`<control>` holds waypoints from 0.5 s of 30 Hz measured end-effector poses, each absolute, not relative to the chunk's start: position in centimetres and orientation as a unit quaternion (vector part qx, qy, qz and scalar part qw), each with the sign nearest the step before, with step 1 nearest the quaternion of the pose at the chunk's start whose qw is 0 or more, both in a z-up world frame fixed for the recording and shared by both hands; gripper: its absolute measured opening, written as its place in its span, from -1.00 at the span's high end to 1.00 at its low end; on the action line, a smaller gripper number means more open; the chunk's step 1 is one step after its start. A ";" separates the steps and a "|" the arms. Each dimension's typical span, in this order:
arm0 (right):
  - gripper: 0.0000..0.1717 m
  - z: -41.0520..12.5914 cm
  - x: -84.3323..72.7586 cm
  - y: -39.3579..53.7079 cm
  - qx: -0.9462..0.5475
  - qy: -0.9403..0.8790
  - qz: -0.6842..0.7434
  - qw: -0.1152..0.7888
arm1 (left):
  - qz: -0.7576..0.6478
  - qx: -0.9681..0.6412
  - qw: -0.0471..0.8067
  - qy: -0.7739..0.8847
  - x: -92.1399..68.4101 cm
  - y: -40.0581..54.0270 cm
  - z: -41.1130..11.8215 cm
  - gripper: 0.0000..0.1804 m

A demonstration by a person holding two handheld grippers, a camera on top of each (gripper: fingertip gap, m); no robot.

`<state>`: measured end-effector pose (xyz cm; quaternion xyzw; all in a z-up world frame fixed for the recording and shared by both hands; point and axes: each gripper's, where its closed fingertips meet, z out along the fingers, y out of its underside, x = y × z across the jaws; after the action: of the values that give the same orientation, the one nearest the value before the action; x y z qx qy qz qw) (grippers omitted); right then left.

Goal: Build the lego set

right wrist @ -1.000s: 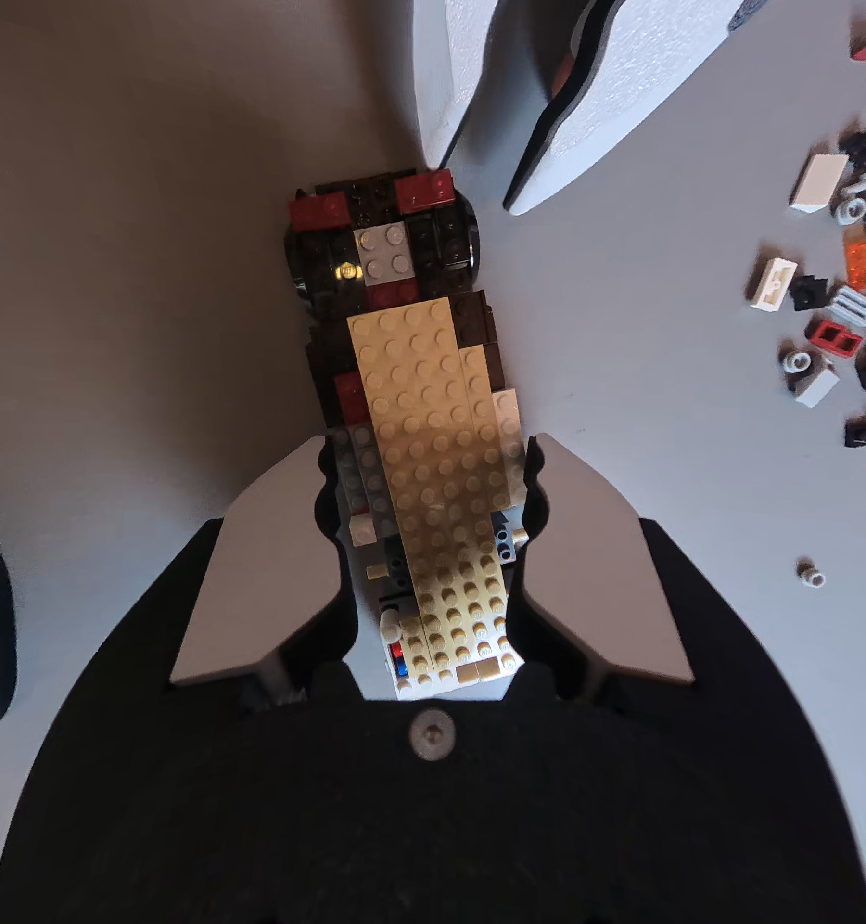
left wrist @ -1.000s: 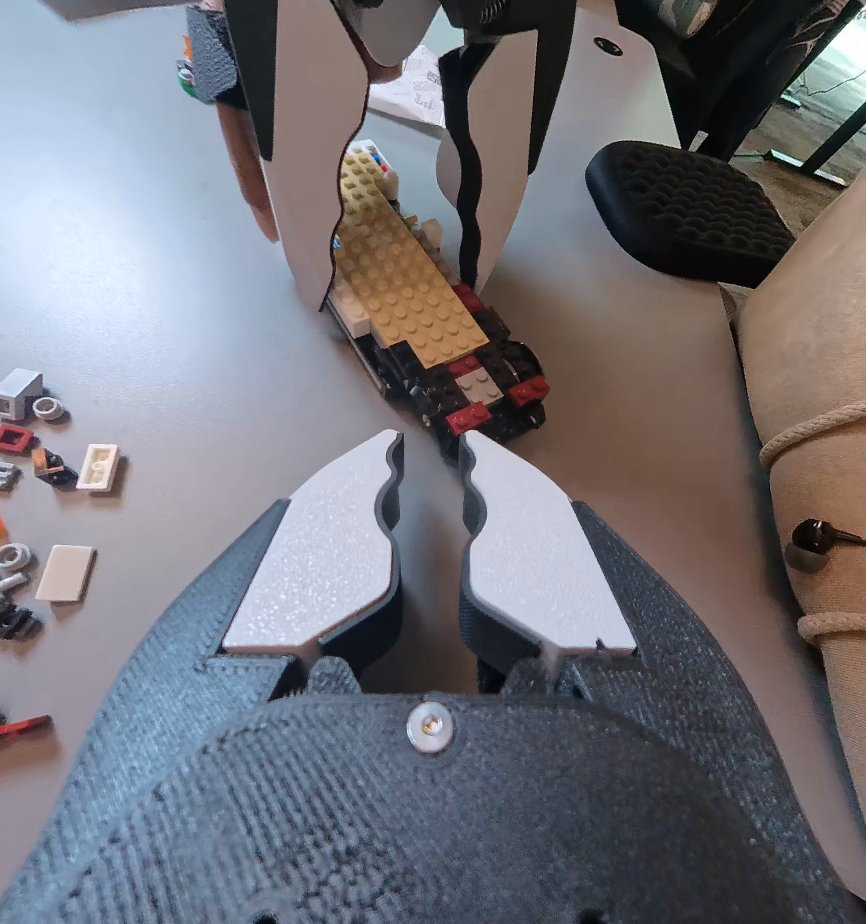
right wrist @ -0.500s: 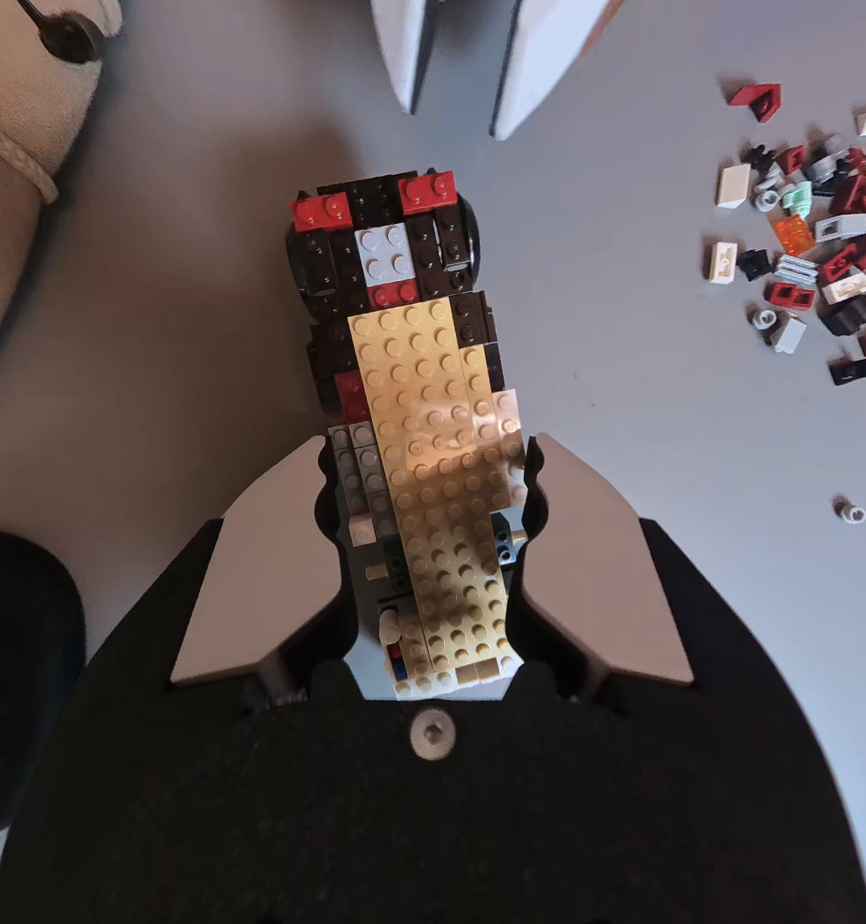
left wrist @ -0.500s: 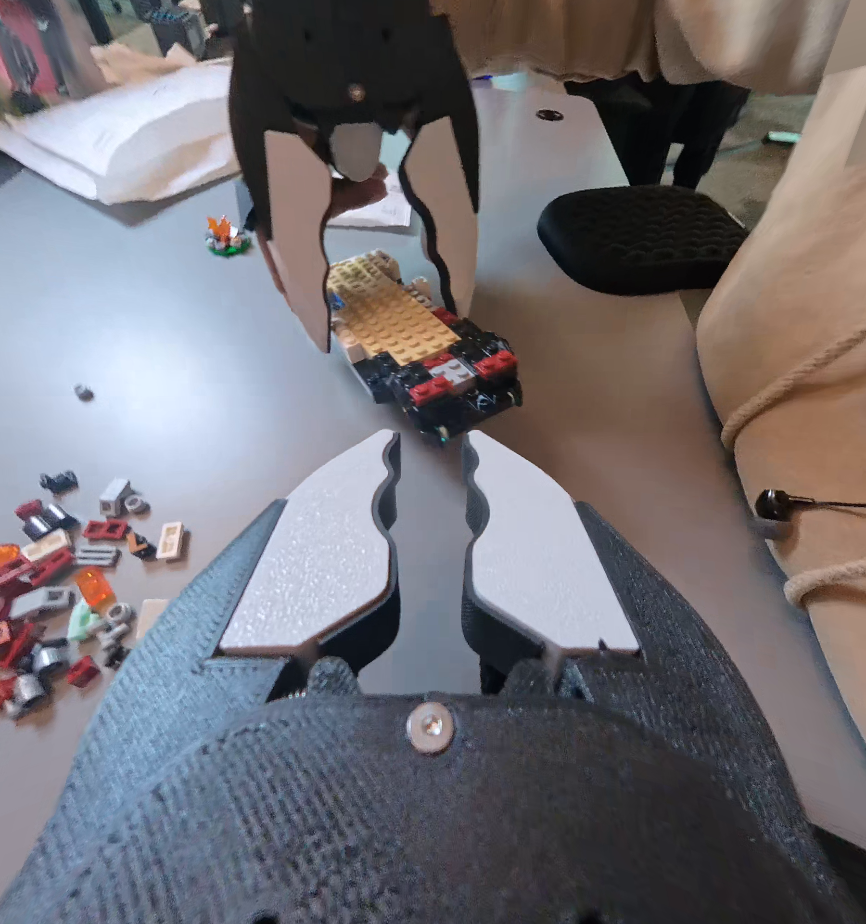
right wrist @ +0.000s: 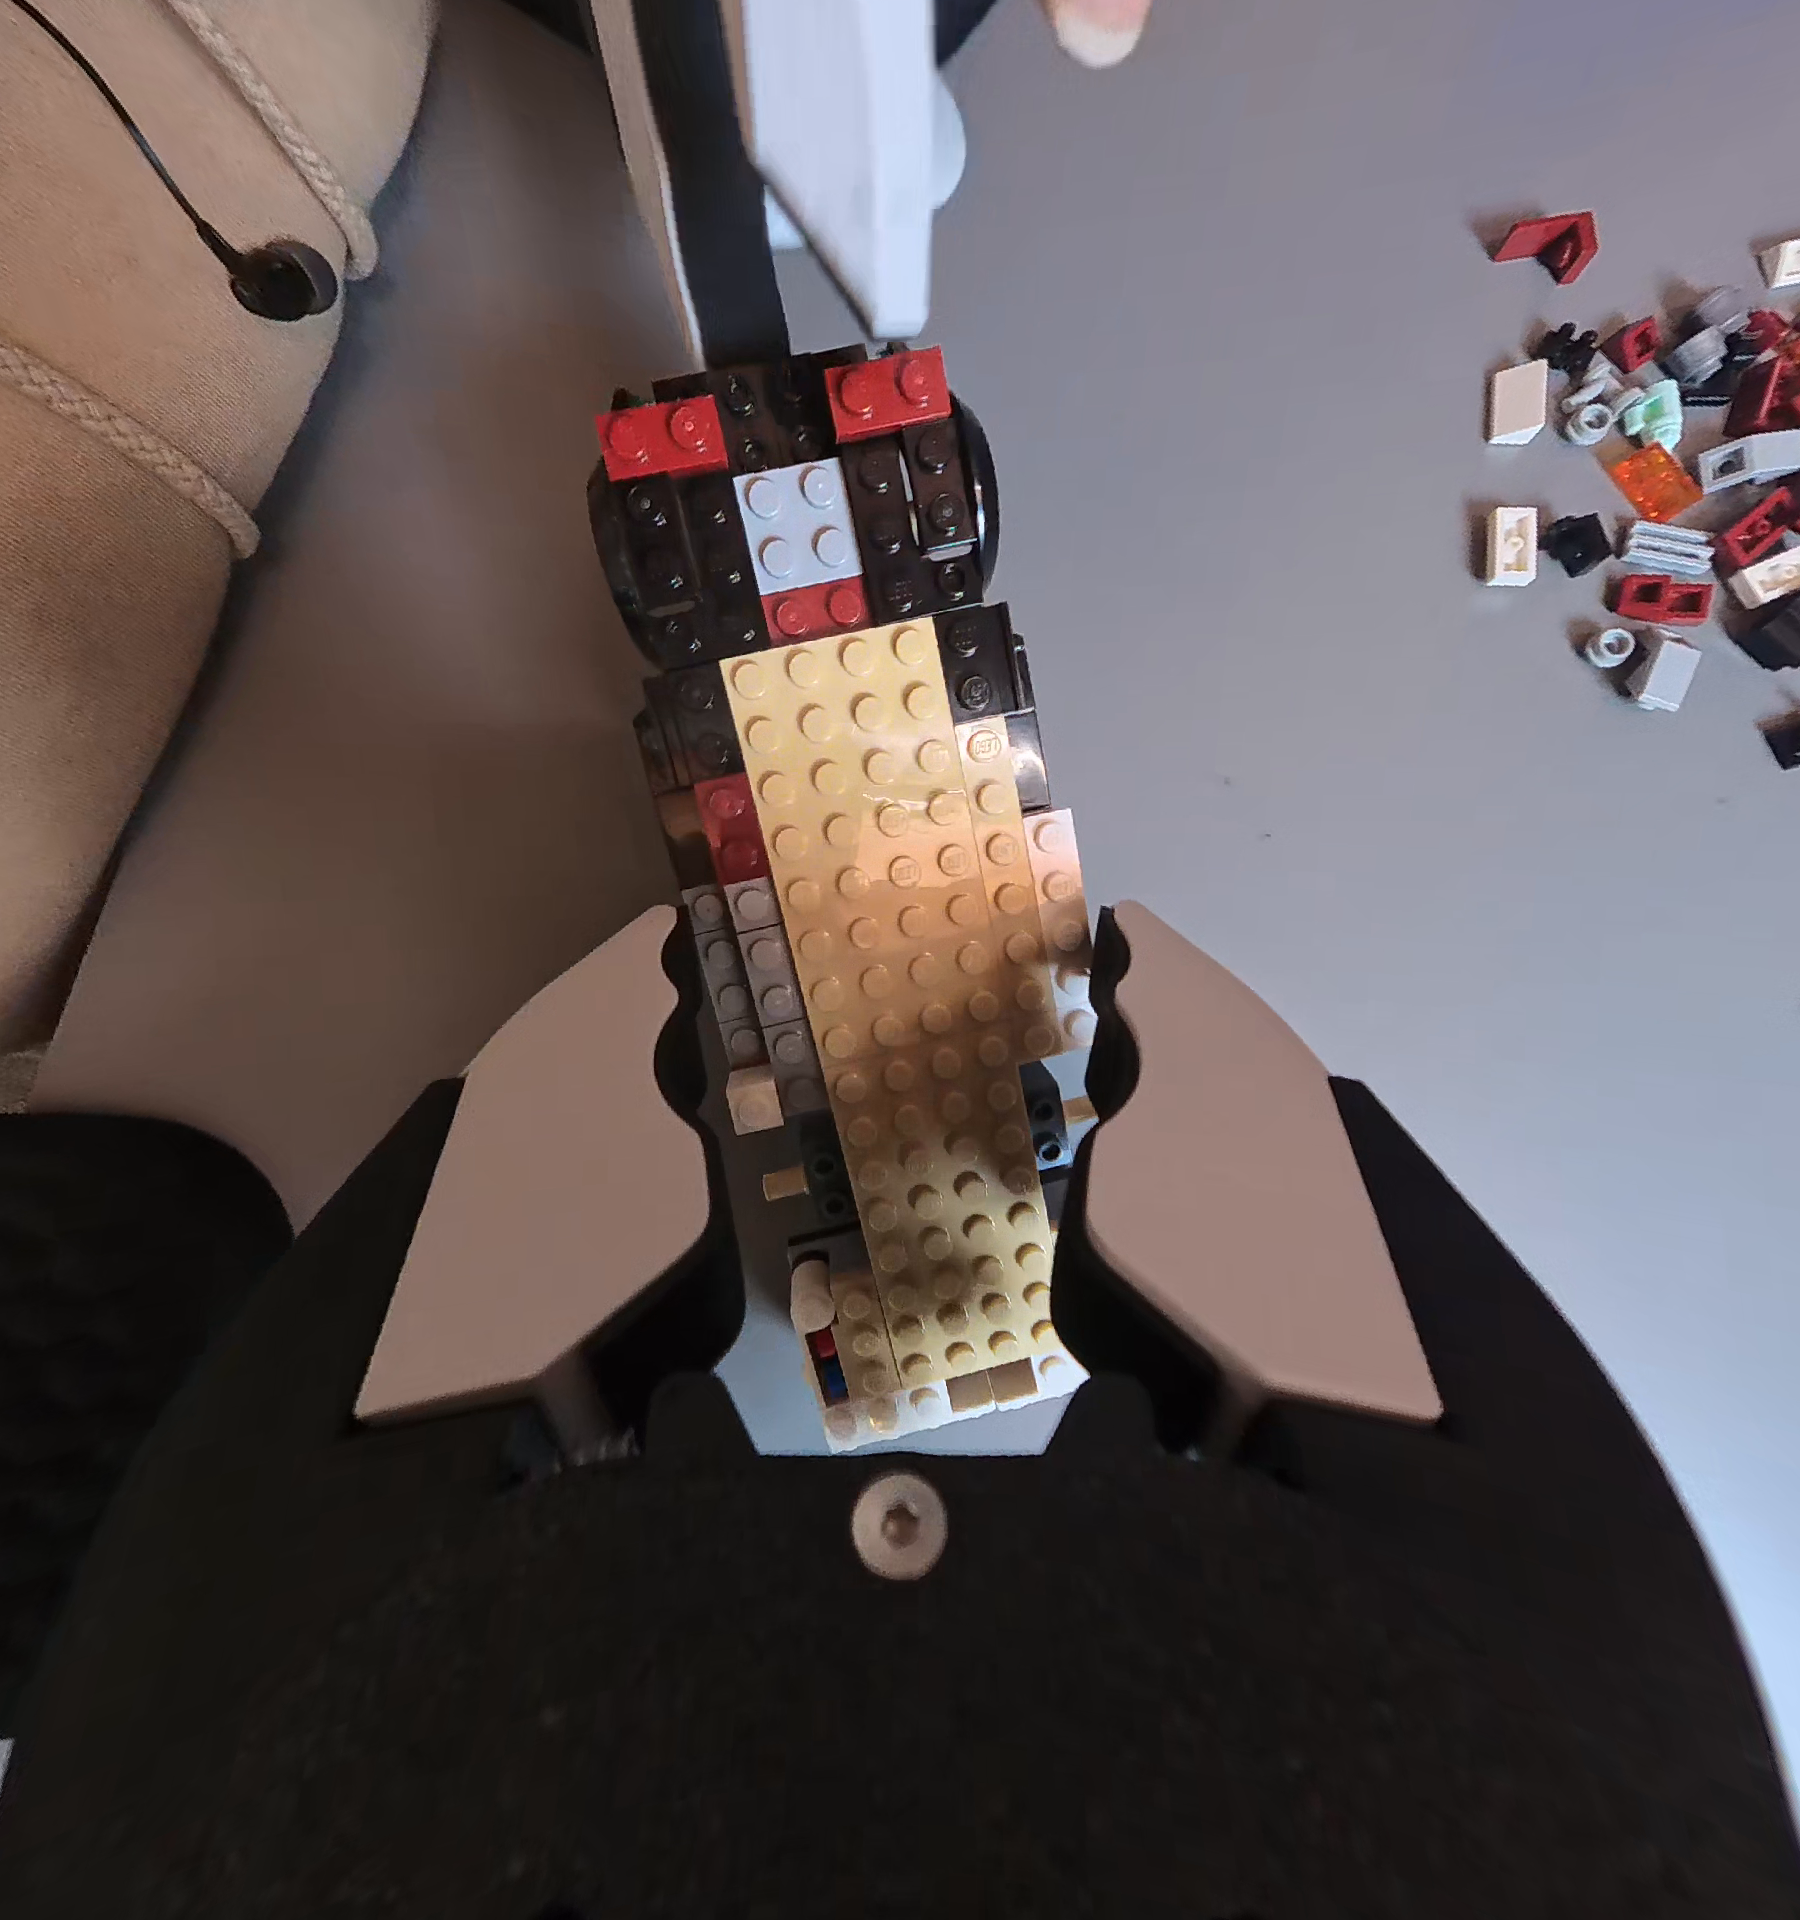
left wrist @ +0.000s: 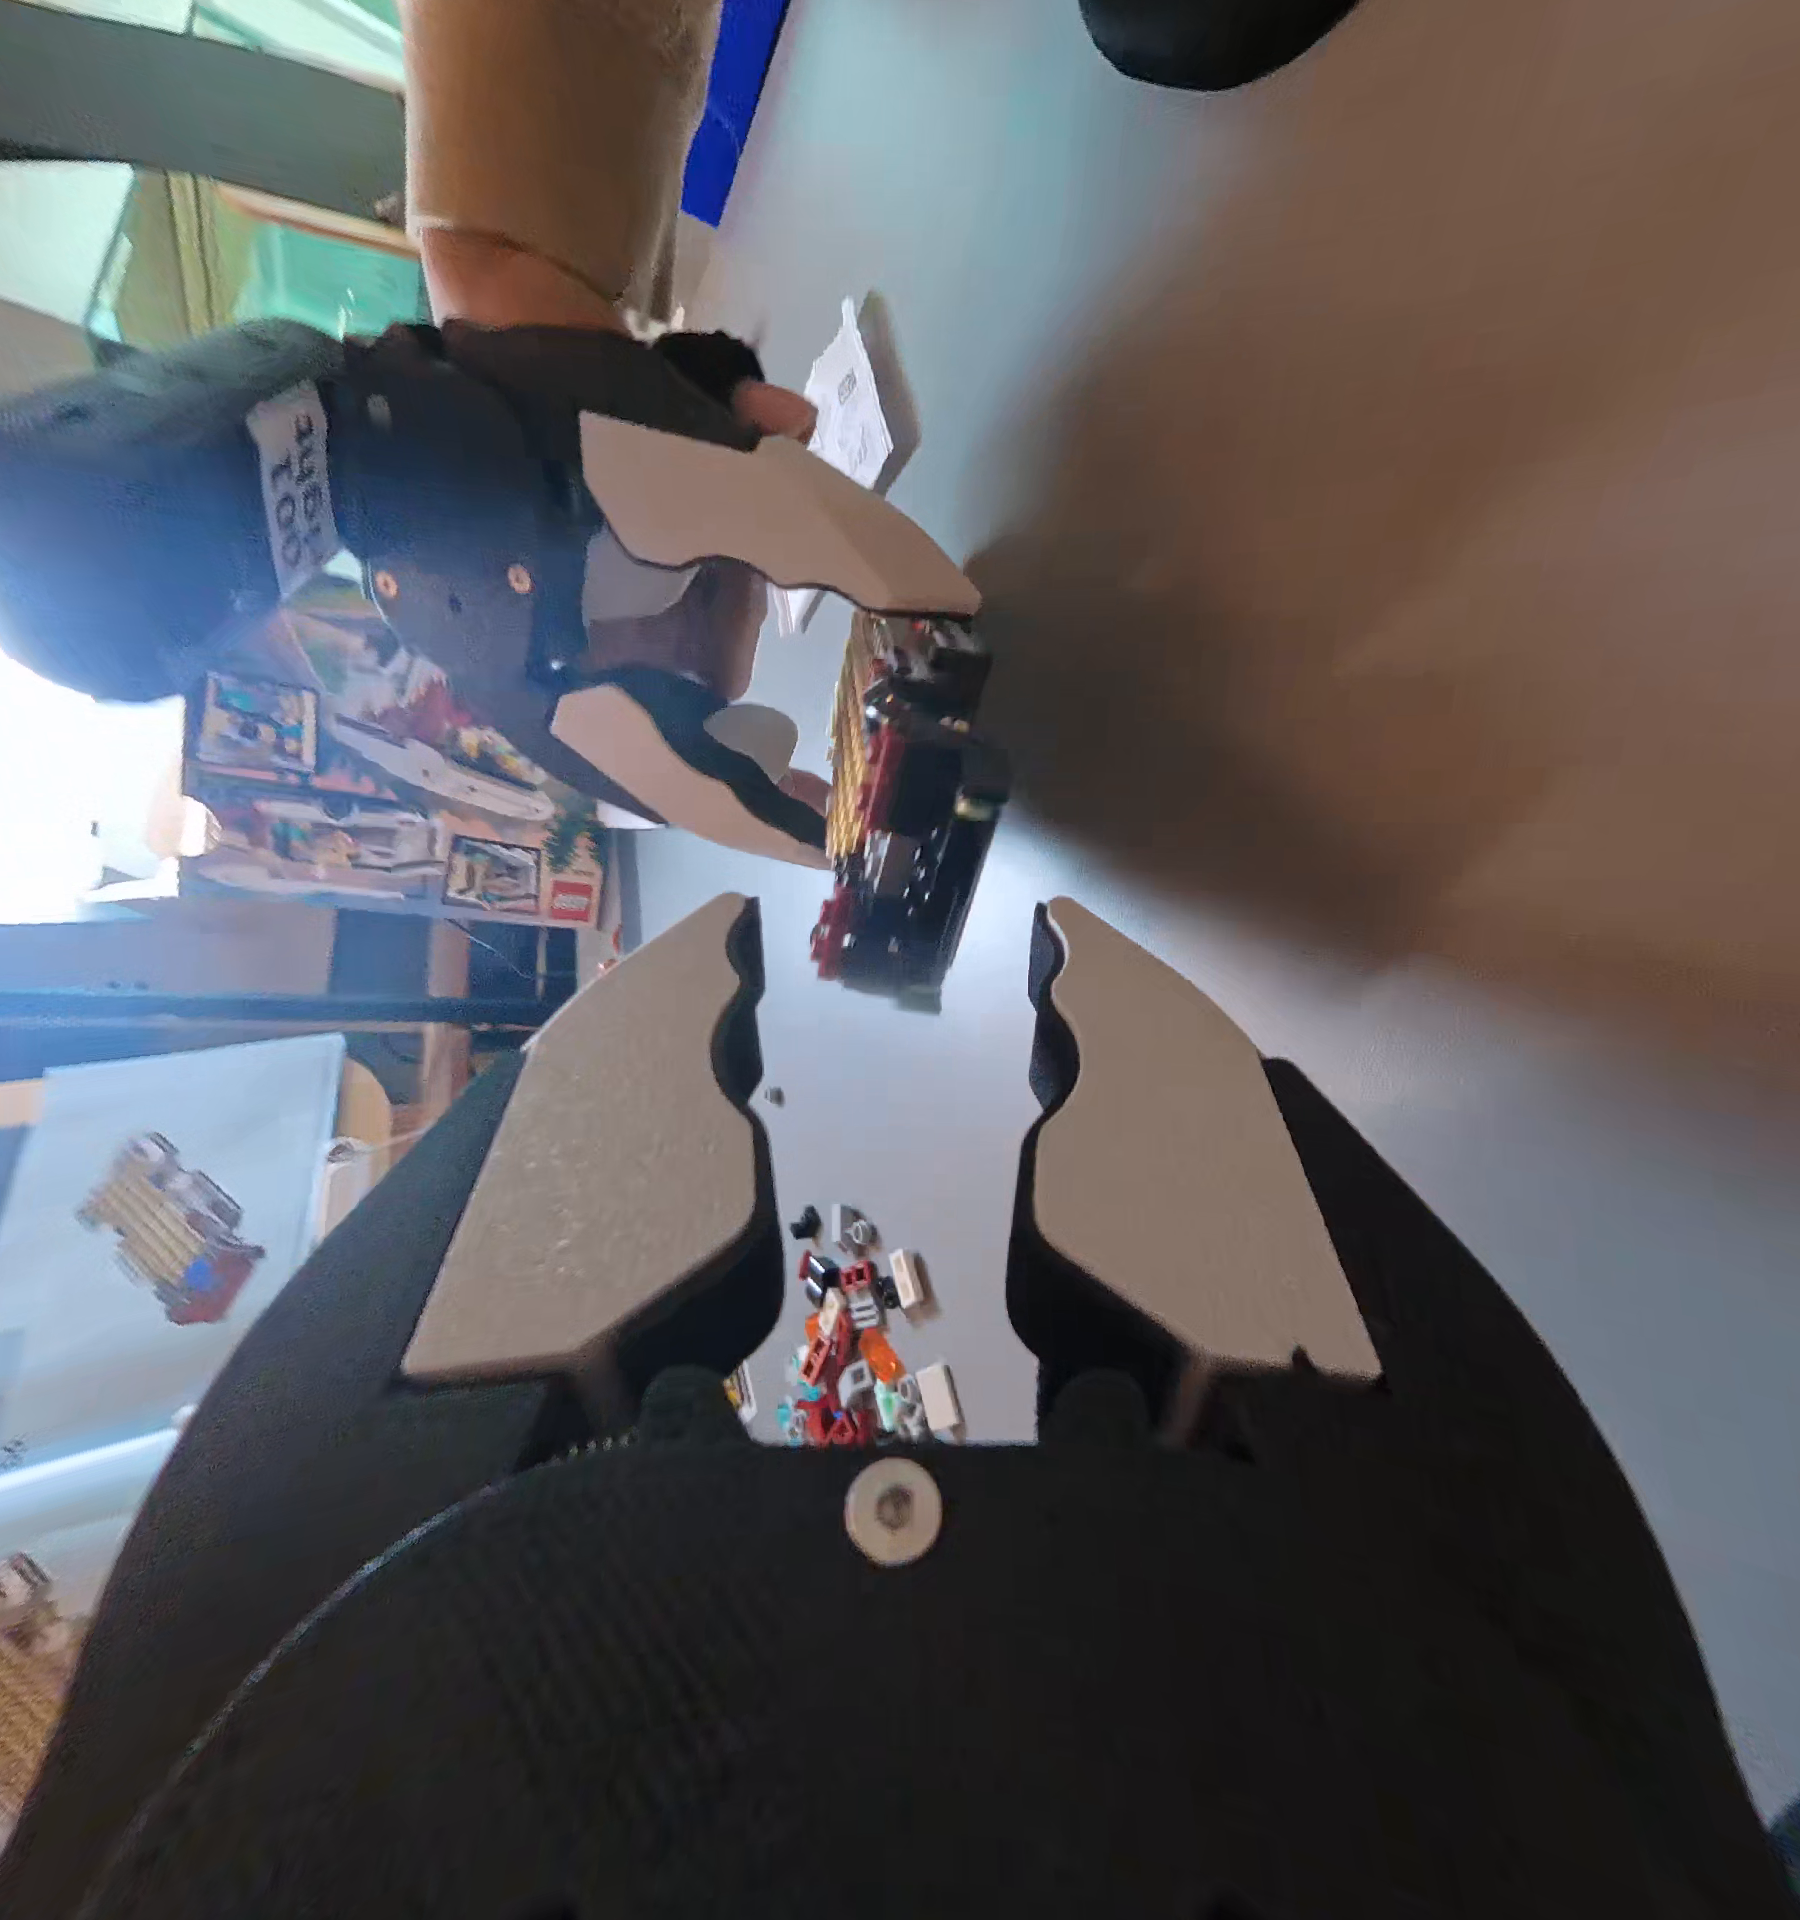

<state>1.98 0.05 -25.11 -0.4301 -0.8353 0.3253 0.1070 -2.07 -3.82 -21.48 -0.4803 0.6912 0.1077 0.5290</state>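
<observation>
R claw clamped on brick model; L claw released, bare.

We see the right gripper [right wrist: 894, 935] w/ both pads pressed on the flanks of the tan-topped brick model [right wrist: 854, 831], lifted off the grey table [right wrist: 1291, 935]. The left gripper [left wrist: 896, 925] stands spread, nothing betw. its fingers, just short of the model's red/black end. Loose bricks [right wrist: 1706, 499] lie well apart on the table.

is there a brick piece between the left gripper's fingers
No: the left gripper is open with only grey table between its fingers; the brick model lies beyond them.
</observation>
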 end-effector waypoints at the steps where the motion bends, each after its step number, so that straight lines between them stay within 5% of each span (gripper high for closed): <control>1: 0.16 -25.1 2.0 0.0 -0.431 -0.835 0.327 0.107 | 0.114 -0.469 0.530 0.697 -1.8 -4.0 -21.6 0.47; 8: 0.16 -25.2 2.2 -0.3 -0.428 -0.835 0.329 0.105 | 0.143 -0.454 0.533 0.700 -1.8 -3.4 -22.2 0.70; 15: 0.16 -25.1 2.3 -0.7 -0.427 -0.830 0.345 0.101 | 0.125 -0.460 0.534 0.699 -1.8 -3.6 -22.0 0.70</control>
<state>2.29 -0.67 -25.05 -0.4272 -0.8296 0.3452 0.1008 -1.82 -3.62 -22.03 -0.4599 0.6987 0.1245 0.5336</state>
